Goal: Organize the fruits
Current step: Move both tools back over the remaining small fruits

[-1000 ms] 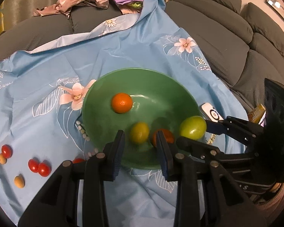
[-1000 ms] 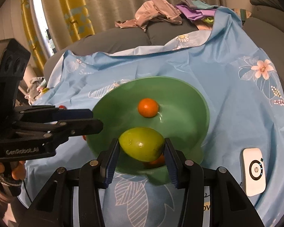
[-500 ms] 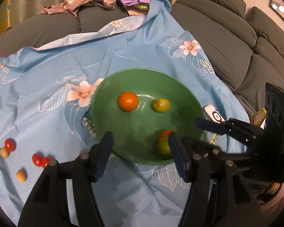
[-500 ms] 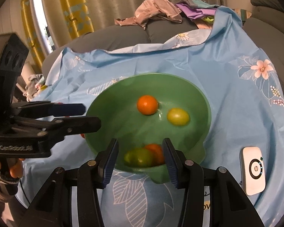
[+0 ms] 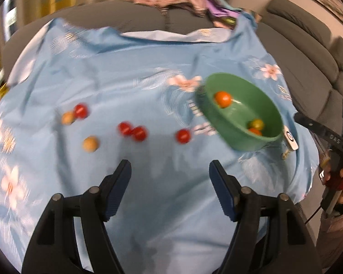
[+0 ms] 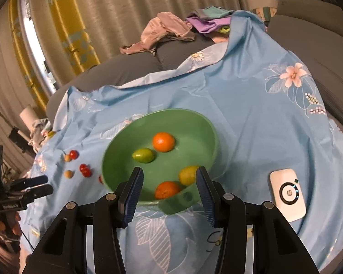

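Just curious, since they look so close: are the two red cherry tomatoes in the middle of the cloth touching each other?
Touching, it seems. The left wrist view shows the two red cherry tomatoes overlapping without a gap, and the right wrist view agrees, though motion blur softens their edges.

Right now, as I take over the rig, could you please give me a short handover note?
Left tool: open, empty, over the cloth near the loose fruit.
Right tool: open, empty, at the near rim of the bowl.
In the bowl: two oranges, a green fruit, a yellow fruit.
Left on the cloth: four red tomatoes and two tan fruits.
Done: four fruits in the bowl. To do: six small fruits.
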Motion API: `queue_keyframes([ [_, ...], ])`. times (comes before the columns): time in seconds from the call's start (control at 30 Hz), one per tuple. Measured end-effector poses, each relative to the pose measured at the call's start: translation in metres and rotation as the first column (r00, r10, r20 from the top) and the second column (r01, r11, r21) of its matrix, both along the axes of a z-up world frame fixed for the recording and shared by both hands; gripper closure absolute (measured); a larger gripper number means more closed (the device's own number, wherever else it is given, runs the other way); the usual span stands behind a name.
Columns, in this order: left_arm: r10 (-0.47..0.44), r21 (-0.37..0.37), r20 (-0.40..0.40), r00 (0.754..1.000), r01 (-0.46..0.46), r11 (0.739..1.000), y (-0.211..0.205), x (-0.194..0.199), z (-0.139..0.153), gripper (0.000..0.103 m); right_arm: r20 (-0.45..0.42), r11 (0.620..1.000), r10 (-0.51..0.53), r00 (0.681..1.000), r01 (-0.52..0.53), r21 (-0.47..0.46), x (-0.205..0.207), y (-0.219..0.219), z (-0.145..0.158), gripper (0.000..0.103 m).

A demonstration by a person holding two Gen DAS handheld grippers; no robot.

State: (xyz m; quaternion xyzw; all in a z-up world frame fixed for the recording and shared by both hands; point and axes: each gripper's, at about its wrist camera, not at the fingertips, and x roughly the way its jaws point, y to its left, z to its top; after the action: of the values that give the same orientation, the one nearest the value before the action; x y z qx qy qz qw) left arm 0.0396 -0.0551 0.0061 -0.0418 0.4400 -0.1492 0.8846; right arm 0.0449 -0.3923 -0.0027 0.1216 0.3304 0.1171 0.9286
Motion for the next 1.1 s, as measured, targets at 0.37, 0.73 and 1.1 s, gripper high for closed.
queue_keyframes([
  [0.37,0.135,-0.025,-0.043,0.99,-0.136,0.99,0.055,-0.04,-0.013,0.032,0.027,0.982,0.183,0.983,-0.181,-0.056,-0.008,0.063,0.01,0.055],
  [0.73,0.13,-0.062,-0.074,0.989,-0.135,0.989,0.063,-0.045,-0.03,0.032,-0.049,0.932,0.335,0.941,-0.338,-0.131,-0.01,0.12,-0.005,0.055],
  [1.1,0.124,-0.084,-0.108,0.986,-0.133,0.987,0.072,-0.04,-0.046,0.032,-0.163,0.894,0.4,0.902,-0.423,-0.147,0.013,0.166,-0.042,0.055],
])
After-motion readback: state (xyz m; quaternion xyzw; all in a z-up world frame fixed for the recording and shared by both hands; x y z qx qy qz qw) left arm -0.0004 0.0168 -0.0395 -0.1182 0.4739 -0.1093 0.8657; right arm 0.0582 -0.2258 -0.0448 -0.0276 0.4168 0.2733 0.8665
